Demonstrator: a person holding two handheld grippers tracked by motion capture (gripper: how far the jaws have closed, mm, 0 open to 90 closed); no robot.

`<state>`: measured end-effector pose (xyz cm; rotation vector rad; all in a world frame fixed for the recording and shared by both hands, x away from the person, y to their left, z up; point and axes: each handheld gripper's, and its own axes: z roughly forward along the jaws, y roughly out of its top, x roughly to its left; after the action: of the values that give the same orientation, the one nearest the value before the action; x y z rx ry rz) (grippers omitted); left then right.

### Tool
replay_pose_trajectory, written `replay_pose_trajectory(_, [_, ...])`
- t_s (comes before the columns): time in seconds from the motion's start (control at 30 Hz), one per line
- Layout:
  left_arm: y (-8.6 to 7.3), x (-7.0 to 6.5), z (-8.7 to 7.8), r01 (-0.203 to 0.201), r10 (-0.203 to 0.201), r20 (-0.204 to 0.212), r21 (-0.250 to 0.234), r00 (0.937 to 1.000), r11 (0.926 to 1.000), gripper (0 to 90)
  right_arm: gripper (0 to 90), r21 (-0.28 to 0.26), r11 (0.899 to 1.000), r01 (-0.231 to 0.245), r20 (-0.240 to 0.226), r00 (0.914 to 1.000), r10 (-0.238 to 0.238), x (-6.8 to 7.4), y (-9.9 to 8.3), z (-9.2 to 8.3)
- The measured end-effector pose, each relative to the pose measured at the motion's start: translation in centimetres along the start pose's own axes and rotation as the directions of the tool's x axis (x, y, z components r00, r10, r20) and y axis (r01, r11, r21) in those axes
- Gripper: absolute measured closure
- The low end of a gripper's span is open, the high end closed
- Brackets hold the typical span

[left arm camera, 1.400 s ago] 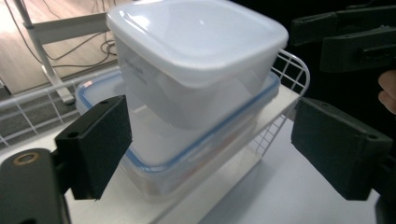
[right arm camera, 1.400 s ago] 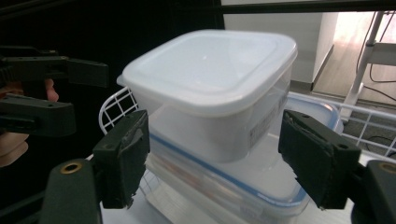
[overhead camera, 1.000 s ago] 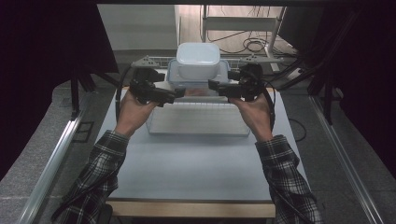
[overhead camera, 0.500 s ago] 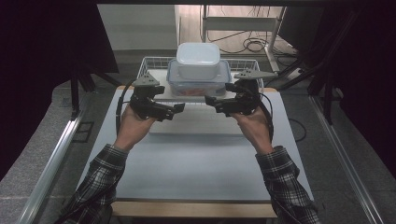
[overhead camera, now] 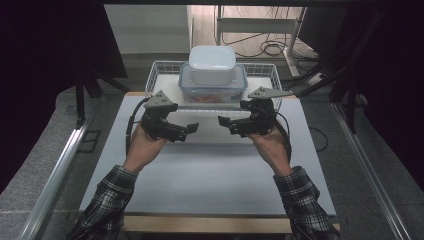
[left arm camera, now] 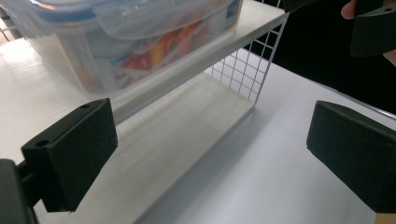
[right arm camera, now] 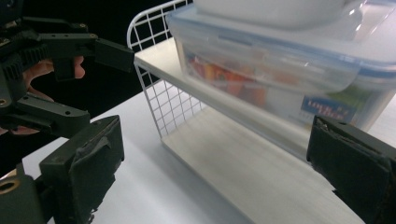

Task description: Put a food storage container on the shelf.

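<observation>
White and bare in its near half, the counter (overhead camera: 210,175) carried a white wire basket (overhead camera: 155,80) at its far edge, with dark curtains to either side and cables on the floor beyond. Inside the basket a pale shelf board (left arm camera: 261,23) held a clear lidded container (overhead camera: 212,89) with blue latches and bright packets showing through its wall, and a white lidded box (overhead camera: 212,64) sat stacked on top of that container. You held your left tongs (overhead camera: 192,129) just in front of the basket's near left part, tips pointing inward toward the middle, and your right tongs (overhead camera: 223,122) mirrored them on the other side, so the two sets of tips faced each other across a small gap over the counter. In the left gripper view your left tongs (left arm camera: 210,140) stood wide apart with nothing between them, the basket's lower floor and the counter lying in the gap. In the right gripper view your right tongs (right arm camera: 215,158) had just been opening and stood wide as well, gripping nothing; the container (right arm camera: 280,70) rose above and beyond them on its board, untouched. Both your plaid sleeves came in from the near edge.
</observation>
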<state>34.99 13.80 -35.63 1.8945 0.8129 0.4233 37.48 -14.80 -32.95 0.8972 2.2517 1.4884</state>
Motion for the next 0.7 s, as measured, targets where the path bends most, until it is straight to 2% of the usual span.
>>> replay_pose_trajectory(0.47, [-2.0, -0.7, 0.6, -0.007, 0.007, 0.008, 0.029, 0.9999, 0.9996, 1.5, 2.4, 0.025, 1.000, 0.002, -0.016, 0.9999, -0.002, 0.1, -2.5, -0.2])
replay_pose_trajectory(0.7, [-3.0, -1.1, 0.6, -0.014, 0.014, 0.009, 0.040, 0.9999, 0.9991, 1.0, 1.2, 0.046, 0.999, 0.027, -0.016, 0.9995, -0.026, 0.2, -3.7, -0.2])
